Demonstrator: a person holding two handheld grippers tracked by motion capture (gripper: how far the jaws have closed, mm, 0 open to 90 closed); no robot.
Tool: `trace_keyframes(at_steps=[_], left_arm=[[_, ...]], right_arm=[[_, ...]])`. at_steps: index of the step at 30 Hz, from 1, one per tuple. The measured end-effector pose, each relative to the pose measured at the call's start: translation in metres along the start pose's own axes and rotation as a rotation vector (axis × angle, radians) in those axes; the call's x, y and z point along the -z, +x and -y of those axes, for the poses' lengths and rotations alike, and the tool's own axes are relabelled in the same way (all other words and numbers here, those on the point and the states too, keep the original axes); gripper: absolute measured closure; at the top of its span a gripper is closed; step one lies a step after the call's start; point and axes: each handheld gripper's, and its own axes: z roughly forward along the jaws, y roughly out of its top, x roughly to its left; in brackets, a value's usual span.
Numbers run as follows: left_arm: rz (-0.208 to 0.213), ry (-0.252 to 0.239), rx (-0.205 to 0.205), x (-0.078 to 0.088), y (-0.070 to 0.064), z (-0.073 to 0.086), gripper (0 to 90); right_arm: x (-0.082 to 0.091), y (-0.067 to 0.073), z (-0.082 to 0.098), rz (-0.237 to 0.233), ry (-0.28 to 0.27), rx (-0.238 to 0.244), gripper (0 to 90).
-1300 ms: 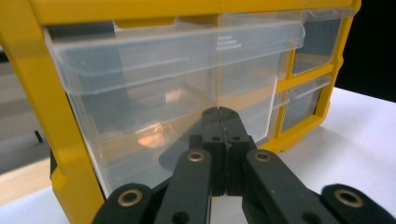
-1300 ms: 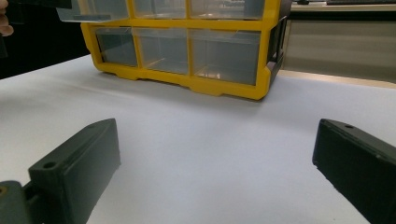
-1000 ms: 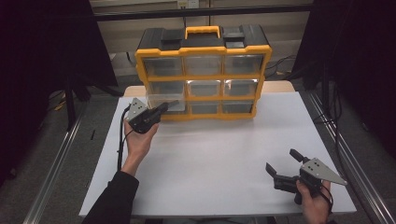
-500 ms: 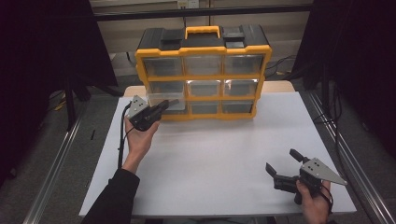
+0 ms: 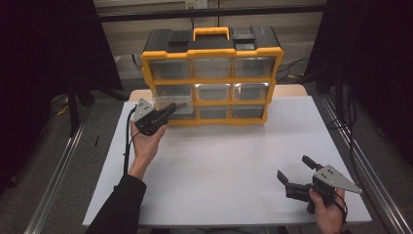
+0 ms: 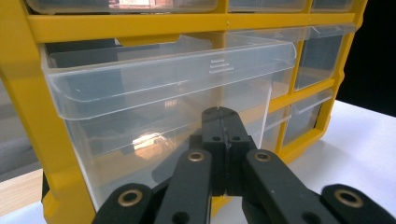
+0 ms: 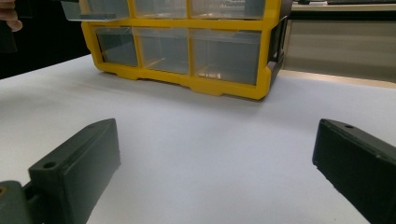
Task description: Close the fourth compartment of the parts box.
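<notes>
Presently on the white table: one yellow-and-black organiser cabinet with black top, yellow carry handle and three rows of clear plastic drawers, standing at the far edge. Item in hand: the middle-row left drawer, clear, pulled partly out of the cabinet front; its lip juts forward of the neighbouring drawers, and in the high view it overhangs the bottom row. Left gripper: jaws fully closed together, tips pressed flat to one another with nothing between them, set just before the drawer's front wall below its lip; whether the tips touch the plastic cannot be told. In the high view the left gripper sits at the cabinet's lower left corner, held up by the left hand. Right gripper: jaws spread wide, empty, well apart from the cabinet, near the table's front right edge, held by the right hand; its own view shows the cabinet's bottom row across bare tabletop.
</notes>
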Motion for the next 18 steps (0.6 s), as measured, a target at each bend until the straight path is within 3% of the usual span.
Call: trace_keyframes(at_steps=[3,18], left_arm=[[-0.001,0.01,-0.013,-0.0003,0.0013,-0.0005,90.0],[-0.009,-0.001,0.004,-0.0037,0.0023,-0.0007,90.0]], right_arm=[[0.0003,0.0002,-0.0001,0.0,0.001,0.0,0.4],[0.0002,0.0001,0.0,-0.001,0.002,0.0,0.4]])
